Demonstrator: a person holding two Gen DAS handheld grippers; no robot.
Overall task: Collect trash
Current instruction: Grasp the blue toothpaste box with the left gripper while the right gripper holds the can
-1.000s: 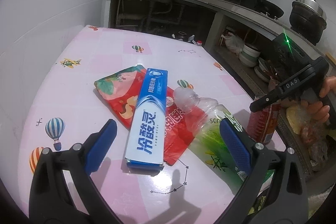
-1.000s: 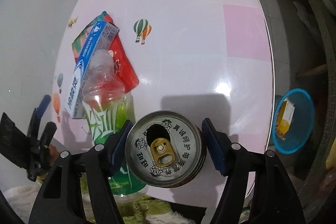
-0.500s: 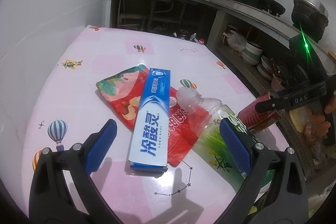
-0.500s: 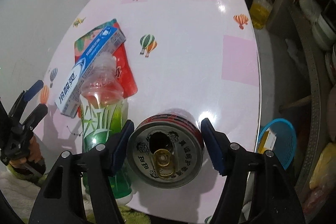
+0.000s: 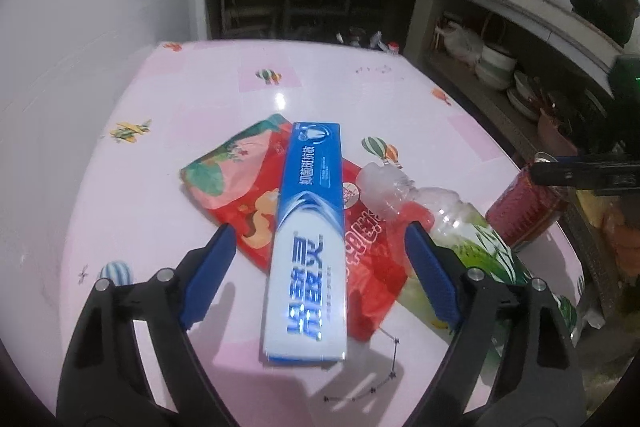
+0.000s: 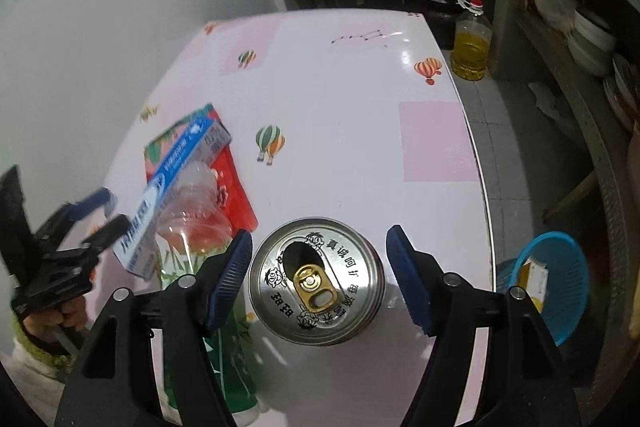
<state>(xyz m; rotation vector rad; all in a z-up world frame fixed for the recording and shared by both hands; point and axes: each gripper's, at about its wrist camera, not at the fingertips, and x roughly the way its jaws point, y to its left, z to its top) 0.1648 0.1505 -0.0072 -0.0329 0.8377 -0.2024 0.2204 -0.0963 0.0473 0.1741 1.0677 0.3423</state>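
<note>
A blue-and-white toothpaste box (image 5: pixel 310 247) lies on a red snack bag (image 5: pixel 236 187) on the pink table (image 5: pixel 160 187). My left gripper (image 5: pixel 319 227) straddles the box, its jaws closing, with the pads clear of both sides. A crushed clear bottle (image 5: pixel 460 227) with a green label lies to the right. A red can (image 5: pixel 520 207) stands near the table's right edge. From above, its silver top (image 6: pixel 316 279) sits between the pads of my right gripper (image 6: pixel 320 231). Those jaws are opening, and a narrow gap shows on each side. The left gripper (image 6: pixel 106 213) appears at the left of that view.
A blue basket (image 6: pixel 556 283) holding a yellow box stands on the floor beyond the table's right edge. A bottle of yellow oil (image 6: pixel 472 47) and a dark jar stand by the far corner. Shelves with bowls (image 5: pixel 496 67) run along the right; a white wall is on the left.
My left gripper has moved forward over the toothpaste box and its jaws have narrowed. The right gripper has tipped upward; the can looks smaller and upright, and gaps show beside its pads.
</note>
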